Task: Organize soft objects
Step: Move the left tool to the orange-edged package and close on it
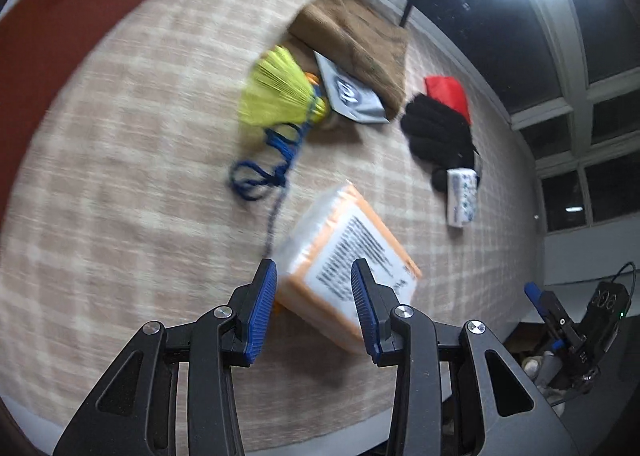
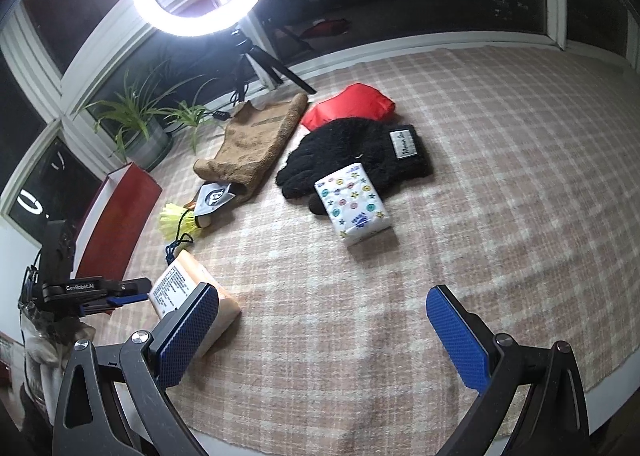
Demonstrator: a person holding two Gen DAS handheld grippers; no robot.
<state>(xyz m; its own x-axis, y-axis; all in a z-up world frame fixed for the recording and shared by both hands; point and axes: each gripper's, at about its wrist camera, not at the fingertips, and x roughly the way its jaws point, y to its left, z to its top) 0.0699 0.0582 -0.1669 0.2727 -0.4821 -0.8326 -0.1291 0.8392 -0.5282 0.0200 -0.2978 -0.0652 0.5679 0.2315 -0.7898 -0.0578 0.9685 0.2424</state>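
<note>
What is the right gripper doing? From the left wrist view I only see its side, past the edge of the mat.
Observer: The right gripper is open, with nothing between its blue pads.
Operator: What lies ahead of it?
Observer: Bare checked beige mat; the white tissue pack printed with coloured stars lies farther off.
Operator: Is the black fuzzy glove marked?
Observer: Yes, a white label sits on its cuff.

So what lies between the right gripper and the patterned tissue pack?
Only bare checked cloth between right gripper and tissue pack, shown in the right wrist view.
</note>
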